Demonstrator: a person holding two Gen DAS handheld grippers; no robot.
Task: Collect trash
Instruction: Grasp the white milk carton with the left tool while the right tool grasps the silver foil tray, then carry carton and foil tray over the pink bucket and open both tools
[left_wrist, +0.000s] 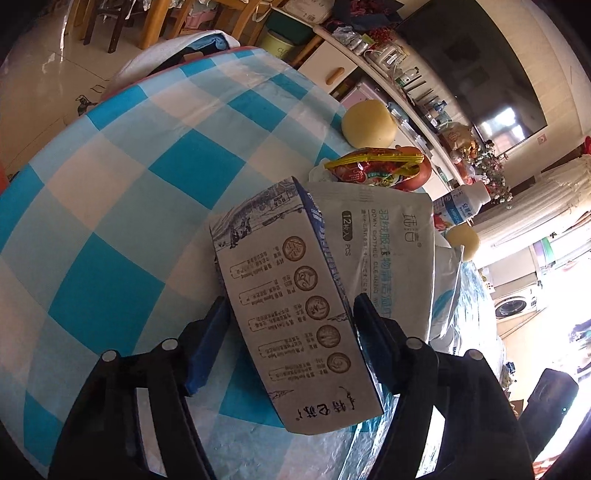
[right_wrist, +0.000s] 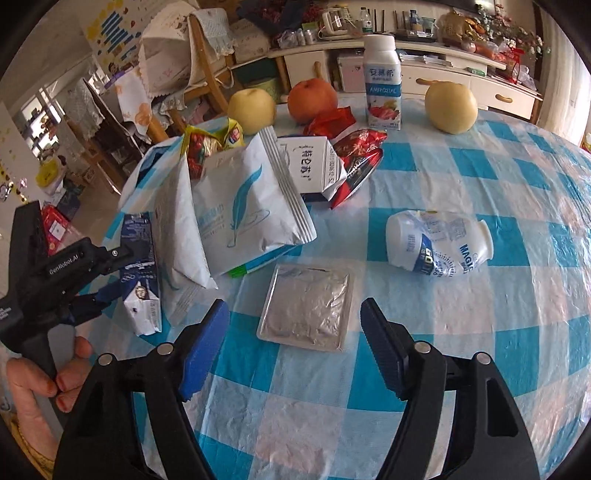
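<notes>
Blue-and-white checked tablecloth (right_wrist: 480, 192) covers the round table where I work, with fruit and a yoghurt bottle (right_wrist: 382, 83) standing at the far edge. My left gripper (left_wrist: 291, 314) is clamped on a small milk carton (left_wrist: 291, 295), one finger against each long side, so the carton's long axis runs straight out along my fingers. In the right wrist view that carton (right_wrist: 142, 273) hangs at the near left edge of the table, just beside the heap of white pouches (right_wrist: 251, 199).

My right gripper (right_wrist: 295, 317) is spread wide with nothing in it. A flat silver foil sachet (right_wrist: 308, 306) lies directly ahead of it, centred in the gap between the 2 fingers, flat on the cloth and roughly square, its sides running nearly in line with my fingers. A crushed plastic bottle (right_wrist: 439, 243) lies farther off to the right, long axis crosswise. I judge the sachet is the right hand's nearest piece of trash, reached by a short straight advance.
</notes>
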